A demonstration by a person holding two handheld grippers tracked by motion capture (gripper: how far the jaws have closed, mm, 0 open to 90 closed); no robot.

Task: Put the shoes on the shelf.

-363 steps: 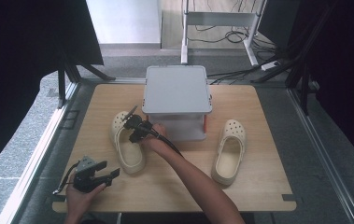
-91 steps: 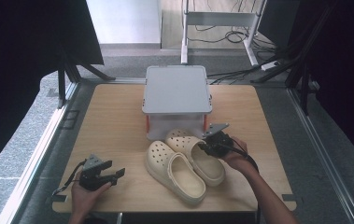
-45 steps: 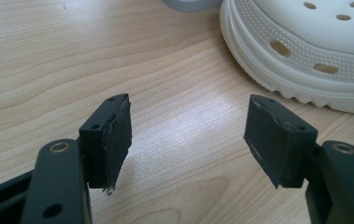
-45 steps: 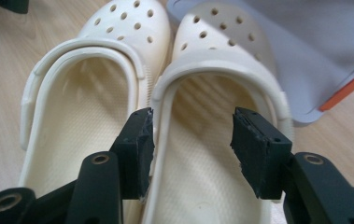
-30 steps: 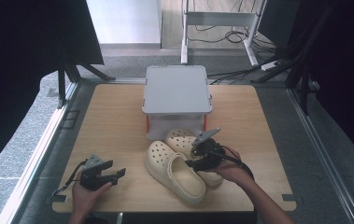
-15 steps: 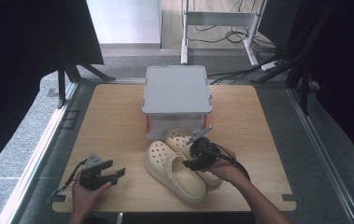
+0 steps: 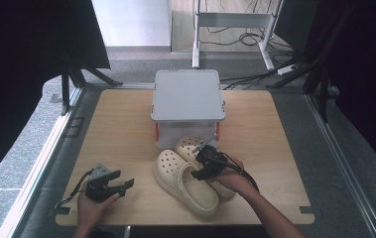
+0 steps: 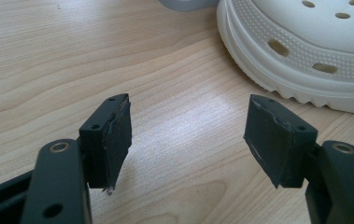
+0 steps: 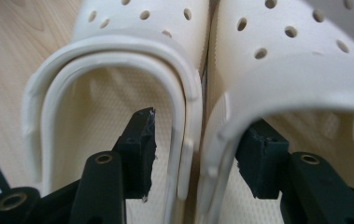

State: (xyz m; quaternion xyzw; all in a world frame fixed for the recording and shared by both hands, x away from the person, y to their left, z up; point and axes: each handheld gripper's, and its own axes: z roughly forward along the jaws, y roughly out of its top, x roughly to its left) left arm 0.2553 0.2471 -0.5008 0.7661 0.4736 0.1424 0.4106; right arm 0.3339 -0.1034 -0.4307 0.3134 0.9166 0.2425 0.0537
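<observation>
Two cream clogs lie side by side in front of the box, the left clog (image 7: pixel 185 182) nearer me and the right clog (image 7: pixel 187 146) partly under my right hand. My right gripper (image 7: pixel 203 171) points into their heel openings. In the right gripper view, one jaw stands inside the left clog (image 9: pixel 118 51) and the other inside the right clog (image 9: pixel 296 65), so the right gripper (image 9: pixel 198 144) straddles their two touching side walls. Its jaws have just been opening, and a gap shows beside the left pad. My left gripper (image 7: pixel 126 184) rests open at the front left, with nothing between the jaws (image 8: pixel 188 135).
A grey lidded box (image 7: pixel 188 96) with orange latches stands at the middle back of the wooden table (image 7: pixel 121 129), just behind the clogs. In the left gripper view, a clog's toe (image 8: pixel 315 51) lies ahead to the right. Dark screens flank the table.
My right gripper has slid a little to the left and dipped lower over the clogs' heels. The left hand and its gripper have stayed put.
</observation>
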